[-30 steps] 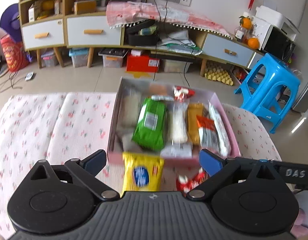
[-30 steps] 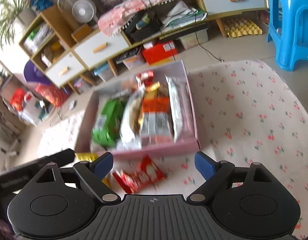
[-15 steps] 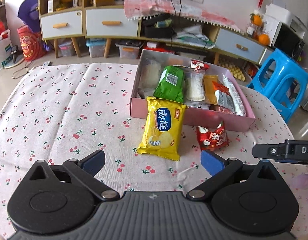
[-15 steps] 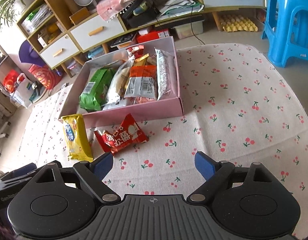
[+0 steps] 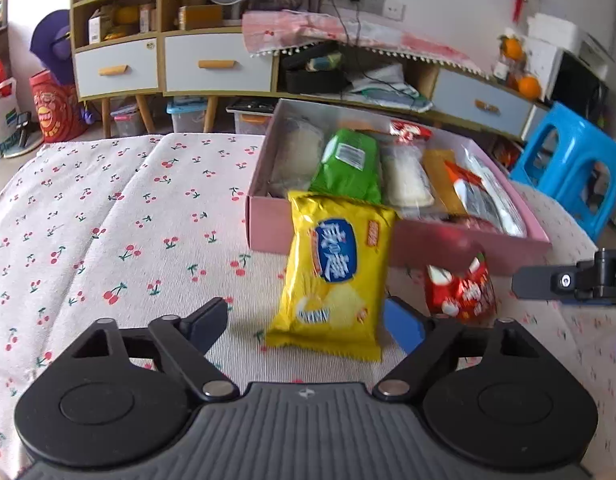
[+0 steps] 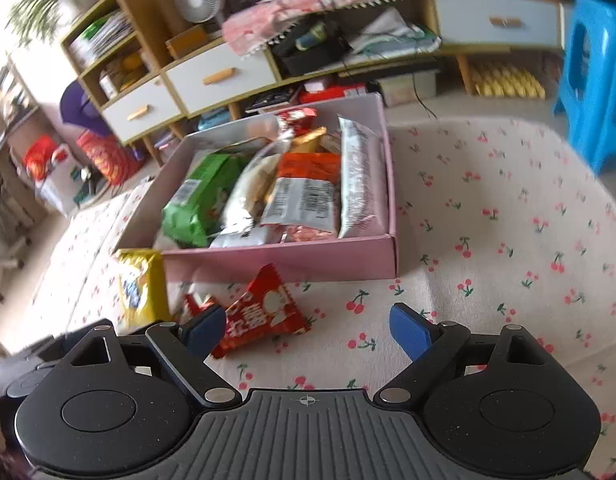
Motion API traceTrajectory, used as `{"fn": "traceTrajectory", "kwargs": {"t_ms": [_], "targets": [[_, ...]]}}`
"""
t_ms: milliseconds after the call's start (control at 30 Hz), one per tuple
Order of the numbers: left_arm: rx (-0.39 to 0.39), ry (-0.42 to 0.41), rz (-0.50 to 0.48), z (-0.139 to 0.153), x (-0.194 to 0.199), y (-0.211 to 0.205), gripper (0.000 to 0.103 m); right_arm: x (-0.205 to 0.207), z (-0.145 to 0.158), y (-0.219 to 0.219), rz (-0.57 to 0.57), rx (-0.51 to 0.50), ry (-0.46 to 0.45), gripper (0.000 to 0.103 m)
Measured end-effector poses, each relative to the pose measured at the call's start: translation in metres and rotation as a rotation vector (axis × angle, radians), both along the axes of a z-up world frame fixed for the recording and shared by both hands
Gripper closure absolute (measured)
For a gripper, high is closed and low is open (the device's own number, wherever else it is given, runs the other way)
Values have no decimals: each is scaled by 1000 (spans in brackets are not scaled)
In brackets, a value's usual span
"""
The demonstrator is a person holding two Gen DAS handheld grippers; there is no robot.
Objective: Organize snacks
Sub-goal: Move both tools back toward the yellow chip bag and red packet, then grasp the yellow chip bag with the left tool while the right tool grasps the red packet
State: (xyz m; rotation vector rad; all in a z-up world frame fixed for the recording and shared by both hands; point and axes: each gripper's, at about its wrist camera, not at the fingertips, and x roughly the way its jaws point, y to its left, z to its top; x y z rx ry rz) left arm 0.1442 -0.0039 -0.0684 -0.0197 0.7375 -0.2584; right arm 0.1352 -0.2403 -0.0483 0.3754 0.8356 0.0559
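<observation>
A yellow snack packet (image 5: 336,276) lies on the cherry-print cloth against the front wall of the pink box (image 5: 267,224), which holds several snack packs. My left gripper (image 5: 308,320) hangs low over the packet's near end. Its jaws are closing with that end between them, and the pads do not press on it. Just to the right lies a red snack packet (image 5: 460,292). In the right wrist view this red packet (image 6: 263,312) sits between the open fingers of my right gripper (image 6: 308,328), close to the left finger. The yellow packet (image 6: 141,288) and the pink box (image 6: 308,256) show there too.
A blue plastic stool (image 5: 568,168) stands past the table's right edge. Low cabinets (image 5: 211,64) with drawers and floor clutter line the far wall. Cherry-print cloth (image 6: 508,240) stretches bare to the right of the box. The left gripper's body (image 6: 27,376) shows at the right wrist view's lower left.
Both grippers have sunk towards the table, so the yellow and red packets loom larger. The left jaws have narrowed around the yellow packet's near end.
</observation>
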Motion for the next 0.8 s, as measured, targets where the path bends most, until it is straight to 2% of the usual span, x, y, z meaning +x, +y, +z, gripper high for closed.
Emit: {"fn": "traceTrajectory", "kwargs": {"t_ms": [100, 200, 233, 300, 367, 667, 800], "targets": [[-43, 12, 20, -3, 3, 4, 27, 6, -7, -10, -42, 78, 17, 12], [-54, 9, 16, -2, 4, 3, 41, 11, -12, -14, -82, 142, 34, 12], [-54, 11, 8, -1, 4, 3, 50, 13, -13, -14, -94, 155, 38, 12], [-49, 23, 3, 1, 4, 3, 52, 15, -15, -11, -110, 165, 42, 12], [-37, 52, -8, 3, 3, 4, 53, 18, -16, -6, -121, 150, 55, 12], [118, 227, -17, 15, -12, 21, 54, 25, -15, 30, -92, 17, 54, 12], [155, 250, -43, 16, -26, 28, 53, 25, -14, 51, 34, -132, 69, 13]]}}
